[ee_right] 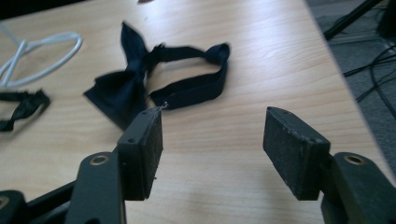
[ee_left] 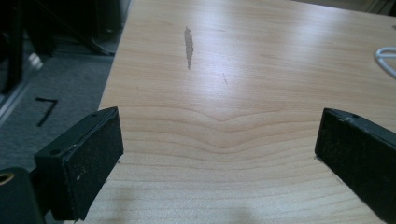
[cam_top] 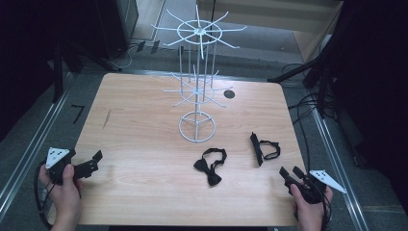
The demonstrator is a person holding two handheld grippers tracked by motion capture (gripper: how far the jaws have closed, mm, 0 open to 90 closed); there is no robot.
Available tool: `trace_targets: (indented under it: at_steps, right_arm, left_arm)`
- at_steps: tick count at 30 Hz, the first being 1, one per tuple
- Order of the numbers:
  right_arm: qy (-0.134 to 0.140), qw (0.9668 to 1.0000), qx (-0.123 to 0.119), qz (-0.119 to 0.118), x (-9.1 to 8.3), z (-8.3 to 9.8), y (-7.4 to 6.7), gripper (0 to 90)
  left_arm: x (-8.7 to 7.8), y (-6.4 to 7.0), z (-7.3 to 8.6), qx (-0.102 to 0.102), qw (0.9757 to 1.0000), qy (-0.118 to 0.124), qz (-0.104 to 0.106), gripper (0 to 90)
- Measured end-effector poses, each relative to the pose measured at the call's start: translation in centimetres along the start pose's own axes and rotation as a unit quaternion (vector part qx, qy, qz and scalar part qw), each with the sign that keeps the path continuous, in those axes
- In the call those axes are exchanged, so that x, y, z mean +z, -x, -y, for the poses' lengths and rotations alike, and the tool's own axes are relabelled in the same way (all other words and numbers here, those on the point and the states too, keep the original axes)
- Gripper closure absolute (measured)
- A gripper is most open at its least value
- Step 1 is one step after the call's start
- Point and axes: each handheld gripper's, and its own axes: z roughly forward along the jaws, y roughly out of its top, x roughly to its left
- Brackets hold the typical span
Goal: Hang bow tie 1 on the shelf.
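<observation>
Bow tie (ee_right: 154,79) on table (ee_right: 243,154) | right gripper (ee_right: 212,133) jaws apart, near it

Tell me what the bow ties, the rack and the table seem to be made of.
Bow ties: dark woven fabric, it seems, matte; the straps lie limp and fold.
Rack: probably thin metal wire coated glossy white; slim straight rods and rings.
Table: light wood or wood-look laminate, smooth with a soft sheen; grain lines show; which one I cannot tell.

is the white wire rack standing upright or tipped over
Upright: the white wire rack stands on its ring base on the table, pole vertical, empty arms spread level.
</observation>
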Motion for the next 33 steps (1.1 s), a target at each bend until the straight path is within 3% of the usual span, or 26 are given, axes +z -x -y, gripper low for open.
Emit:
trace_targets:
  at_steps: [2, 4, 6, 10, 12, 15, 18, 22, 25, 30, 33]
  right_arm:
    - [0.006, 1.0000, 0.005, 0.002, -0.1, -0.1, 0.0, 40.0]
    - [0.013, 0.9999, 0.001, 0.008, -0.3, -0.2, -0.1, 41.7]
    - [0.014, 0.9999, 0.001, 0.000, -0.1, -0.4, -0.3, 41.7]
    - [0.014, 0.9999, -0.002, -0.007, 0.2, -0.6, -0.9, 42.1]
    - [0.012, 0.9998, -0.003, -0.014, 0.5, -1.0, -1.4, 48.6]
    - [0.015, 0.9998, 0.001, -0.010, 0.6, -1.4, -1.7, 48.8]
    - [0.012, 0.9998, 0.008, 0.010, 1.2, -1.9, -2.0, 51.0]
    - [0.003, 0.9996, 0.014, 0.026, 2.0, -2.2, -2.0, 52.3]
    - [-0.004, 0.9989, 0.018, 0.043, 3.0, -2.7, -1.8, 52.3]
    - [-0.009, 0.9971, 0.023, 0.071, 5.2, -3.6, -1.4, 51.9]
    - [-0.017, 0.9970, 0.032, 0.069, 6.5, -3.8, -1.1, 52.2]
  left_arm:
    - [0.0, 0.1, 0.0, 0.007, 1.0000, -0.001, -0.005, 1.4]
    - [-0.1, 0.4, 0.1, 0.016, 0.9996, 0.014, -0.016, 1.4]
    - [0.1, 0.5, 0.0, 0.021, 0.9996, 0.004, -0.019, 1.4]
    - [0.2, 0.6, -0.1, 0.022, 0.9995, 0.001, -0.021, 1.4]
    - [0.1, 0.4, 0.0, 0.015, 0.9996, 0.006, -0.022, 1.4]
    - [0.1, 0.3, -0.1, 0.012, 0.9998, 0.004, -0.015, 1.4]
    - [0.4, -0.1, -0.2, -0.002, 0.9996, -0.016, 0.021, 1.4]
    - [0.3, -0.1, -0.1, 0.004, 0.9992, -0.019, 0.034, 1.4]
    - [0.3, 0.0, -0.1, 0.010, 0.9991, -0.020, 0.035, 1.4]
    - [0.4, -0.2, -0.2, -0.002, 0.9990, -0.030, 0.032, 1.4]
    - [0.5, 0.0, -0.2, 0.006, 0.9993, -0.030, 0.021, 1.4]
